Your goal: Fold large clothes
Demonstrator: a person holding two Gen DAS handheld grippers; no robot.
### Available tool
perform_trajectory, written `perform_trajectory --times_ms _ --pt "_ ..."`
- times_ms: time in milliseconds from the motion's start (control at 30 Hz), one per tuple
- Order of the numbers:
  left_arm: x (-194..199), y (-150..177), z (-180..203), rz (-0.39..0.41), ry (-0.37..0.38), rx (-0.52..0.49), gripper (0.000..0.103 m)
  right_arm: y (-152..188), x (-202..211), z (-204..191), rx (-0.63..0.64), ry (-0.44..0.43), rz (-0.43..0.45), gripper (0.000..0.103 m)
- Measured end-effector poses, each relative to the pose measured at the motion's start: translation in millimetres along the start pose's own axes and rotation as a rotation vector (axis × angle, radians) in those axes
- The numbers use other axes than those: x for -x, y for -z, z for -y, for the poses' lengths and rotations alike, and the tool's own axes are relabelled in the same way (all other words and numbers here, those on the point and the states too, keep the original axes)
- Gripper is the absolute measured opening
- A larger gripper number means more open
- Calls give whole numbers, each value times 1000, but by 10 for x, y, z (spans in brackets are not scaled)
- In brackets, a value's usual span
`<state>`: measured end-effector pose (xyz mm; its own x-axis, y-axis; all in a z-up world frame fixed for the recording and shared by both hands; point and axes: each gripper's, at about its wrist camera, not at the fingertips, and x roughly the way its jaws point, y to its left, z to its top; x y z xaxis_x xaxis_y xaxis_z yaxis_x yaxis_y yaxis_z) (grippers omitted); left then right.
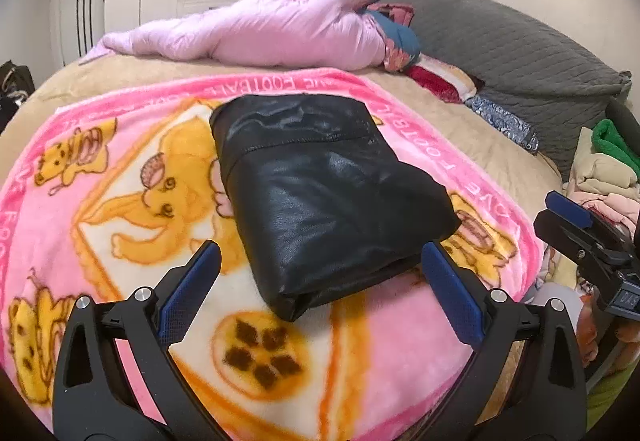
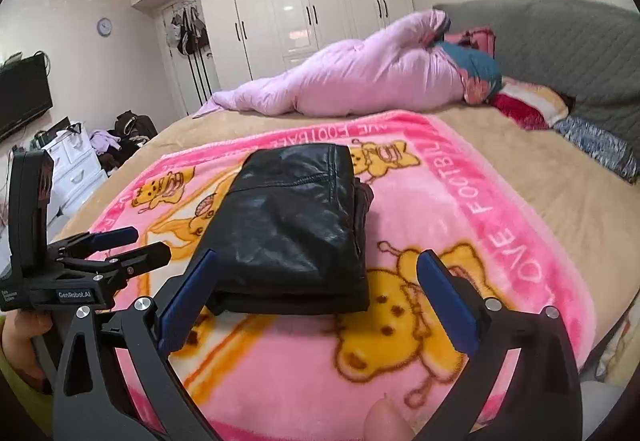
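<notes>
A black leather garment lies folded into a thick rectangle on a pink cartoon blanket on the bed. It also shows in the right wrist view. My left gripper is open and empty, hovering just in front of the garment's near edge. My right gripper is open and empty, in front of the garment's near right corner. The right gripper shows at the right edge of the left wrist view; the left gripper shows at the left of the right wrist view.
A pink quilt lies rolled along the far side of the bed, against a grey headboard. Pillows lie beside it. A pile of clothes sits at the right. White wardrobes and a dresser stand beyond the bed.
</notes>
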<state>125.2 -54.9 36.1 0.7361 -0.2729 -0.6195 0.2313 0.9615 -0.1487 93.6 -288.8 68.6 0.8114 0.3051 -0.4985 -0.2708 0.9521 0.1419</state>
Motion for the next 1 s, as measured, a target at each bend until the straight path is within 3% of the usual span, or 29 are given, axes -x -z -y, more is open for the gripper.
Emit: perform_trajectory --times_ms 300,533,800,1000 --pt "267 318 -17 41 -16 -17 94 241 312 -188 47 24 73 99" --pt "361 542 -65 54 -6 -32 94 541 329 -268 50 70 103 99" --pt "403 763 -152 74 -21 -15 94 847 191 -286 30 97 64 99" --pt "207 943 -242 27 -64 33 94 1050 52 -302 37 129 25 99"
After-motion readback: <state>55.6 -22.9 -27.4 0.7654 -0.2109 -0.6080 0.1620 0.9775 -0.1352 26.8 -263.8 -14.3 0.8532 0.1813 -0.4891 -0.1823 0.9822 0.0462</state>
